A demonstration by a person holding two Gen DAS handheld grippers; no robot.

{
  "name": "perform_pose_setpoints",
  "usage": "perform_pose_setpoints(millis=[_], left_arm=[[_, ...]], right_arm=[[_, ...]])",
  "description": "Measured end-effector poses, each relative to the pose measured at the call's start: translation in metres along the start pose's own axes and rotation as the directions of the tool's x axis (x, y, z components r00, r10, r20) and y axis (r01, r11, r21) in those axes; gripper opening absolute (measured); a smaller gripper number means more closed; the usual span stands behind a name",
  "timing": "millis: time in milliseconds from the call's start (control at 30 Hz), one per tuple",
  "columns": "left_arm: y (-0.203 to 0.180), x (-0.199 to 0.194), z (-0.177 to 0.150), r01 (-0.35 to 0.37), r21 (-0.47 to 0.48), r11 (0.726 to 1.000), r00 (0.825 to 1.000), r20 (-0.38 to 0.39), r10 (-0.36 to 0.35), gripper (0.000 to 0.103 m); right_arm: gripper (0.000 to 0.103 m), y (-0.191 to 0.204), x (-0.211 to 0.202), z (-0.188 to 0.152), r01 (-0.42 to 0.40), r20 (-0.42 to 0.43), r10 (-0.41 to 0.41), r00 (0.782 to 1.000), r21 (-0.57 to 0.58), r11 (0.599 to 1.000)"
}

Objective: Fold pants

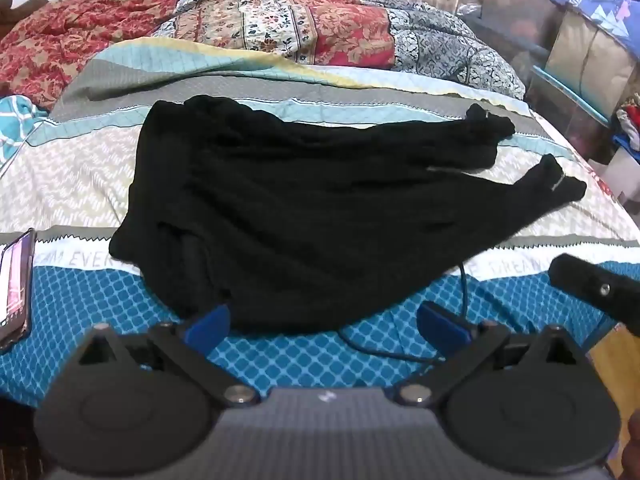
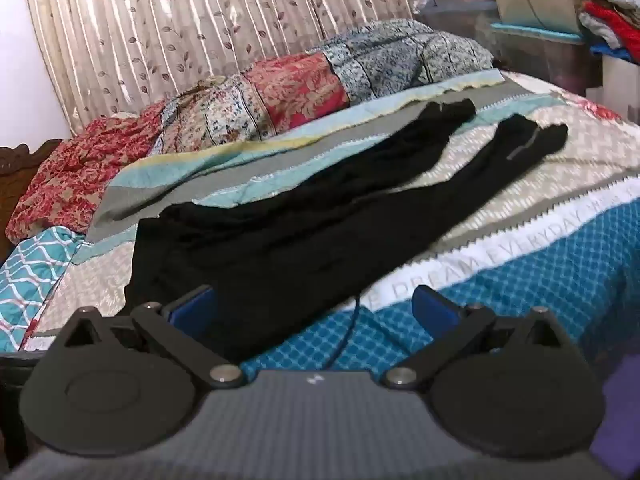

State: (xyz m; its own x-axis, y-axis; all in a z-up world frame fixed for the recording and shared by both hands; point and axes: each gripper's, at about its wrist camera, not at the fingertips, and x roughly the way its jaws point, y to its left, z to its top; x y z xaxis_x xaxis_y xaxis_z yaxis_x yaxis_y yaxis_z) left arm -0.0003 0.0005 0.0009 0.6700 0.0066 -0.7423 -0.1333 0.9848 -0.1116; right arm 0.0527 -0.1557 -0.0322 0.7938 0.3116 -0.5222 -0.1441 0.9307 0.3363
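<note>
- Holding nothing, our left gripper [image 1: 324, 322] has its two blue flat pads spread wide, and between them we see the near hem of the black pants [image 1: 288, 208] and a thin dark cable [image 1: 464, 296].
- Our right gripper [image 2: 314, 308] is also wide open and grips nothing; its left blue pad is just beside the pants [image 2: 288, 236], touching or not we cannot tell.
- Both grippers have matte black linkages with round discs and metal rivets, on a grey ribbed body.
- The pants are soft, wrinkled black cloth, lying flat on the quilted bedspread [image 1: 100, 184], wide waist part to the left, two narrow legs going to the right and apart at the ends.
- The bedspread has bands: blue with a lattice pattern near us, white with printed letters, then beige zigzag, grey and pale teal.
- A phone [image 1: 16, 284] with a lit screen lies at the left edge of the bed.
- Behind the pants is a crumpled floral quilt [image 1: 280, 28] in red, cream and grey-blue patches.
- A pleated curtain [image 2: 192, 28] with a leaf print hangs behind the bed.
- At the far right stand clear plastic storage boxes [image 1: 532, 12] with teal rims.
</note>
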Motion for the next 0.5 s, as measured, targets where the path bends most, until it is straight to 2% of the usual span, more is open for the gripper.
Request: perform_pose_setpoints(millis=[133, 200, 267, 500], left_arm=[[-0.007, -0.002, -0.01, -0.016, 0.035, 0.999, 1.0, 0.013, 0.015, 0.103], [-0.013, -0.001, -0.011, -0.038, 0.028, 0.999, 0.999, -0.032, 0.039, 0.103], [-0.014, -0.002, -0.013, -0.049, 0.023, 0.999, 0.998, -0.036, 0.049, 0.103], [-0.007, 0.001, -0.009, -0.07, -0.002, 0.998, 0.995, -0.071, 0.069, 0.103]], right_arm=[[0.103, -0.008, -0.006, -0.009, -0.008, 0.01, 0.008, 1.0, 0.015, 1.0], [0.103, -0.012, -0.011, -0.017, -0.005, 0.006, 0.005, 1.0, 0.019, 1.0], [0.103, -0.011, -0.005, -0.01, 0.014, -0.04, -0.013, 0.999, 0.027, 1.0], [0.103, -0.015, -0.001, -0.009, 0.012, -0.055, -0.01, 0.998, 0.039, 0.999]])
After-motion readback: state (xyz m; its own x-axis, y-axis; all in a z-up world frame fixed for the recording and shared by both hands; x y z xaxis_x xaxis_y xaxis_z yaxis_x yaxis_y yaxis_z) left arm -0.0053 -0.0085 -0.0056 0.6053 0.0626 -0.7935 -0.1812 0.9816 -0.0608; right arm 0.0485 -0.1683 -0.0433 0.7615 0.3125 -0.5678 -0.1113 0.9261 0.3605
